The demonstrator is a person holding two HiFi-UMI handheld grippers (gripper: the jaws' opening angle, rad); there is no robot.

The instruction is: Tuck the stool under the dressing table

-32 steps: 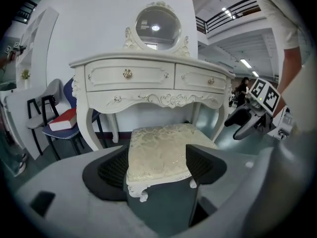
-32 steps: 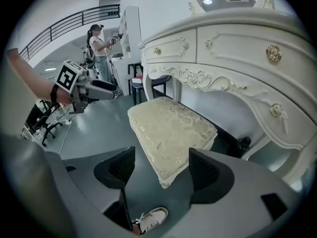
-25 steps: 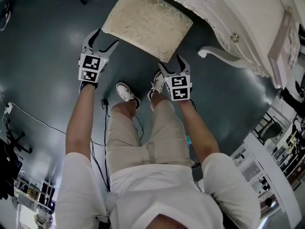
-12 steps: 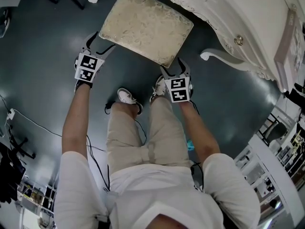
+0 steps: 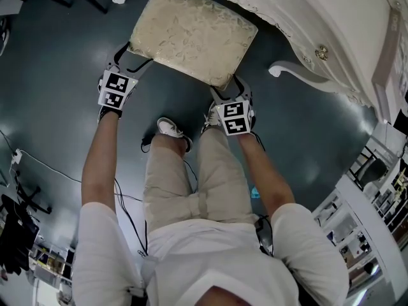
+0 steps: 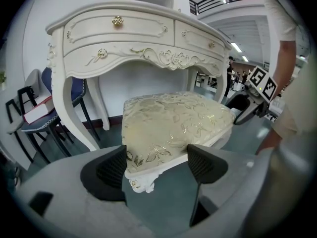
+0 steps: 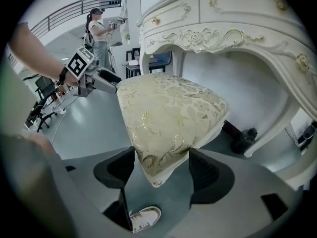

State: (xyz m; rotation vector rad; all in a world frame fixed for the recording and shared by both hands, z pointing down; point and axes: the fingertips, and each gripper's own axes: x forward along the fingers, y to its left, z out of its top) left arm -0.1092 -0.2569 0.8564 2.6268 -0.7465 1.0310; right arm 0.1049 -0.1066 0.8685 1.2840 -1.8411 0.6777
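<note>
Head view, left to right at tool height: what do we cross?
left tool (jaws have just been opening, a corner of the stool between them) → person's left shoe → right tool → dressing table leg. The stool spans both tools, so it is skipped.

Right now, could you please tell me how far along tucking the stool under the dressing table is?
Done: the left tool and right tool each straddle a near corner of the stool. In hand: the grip; both sets of jaws stand open, not pressing it, the left having just widened. To do: closing on it and pushing; the stool stands mostly out in front of the dressing table.
</note>
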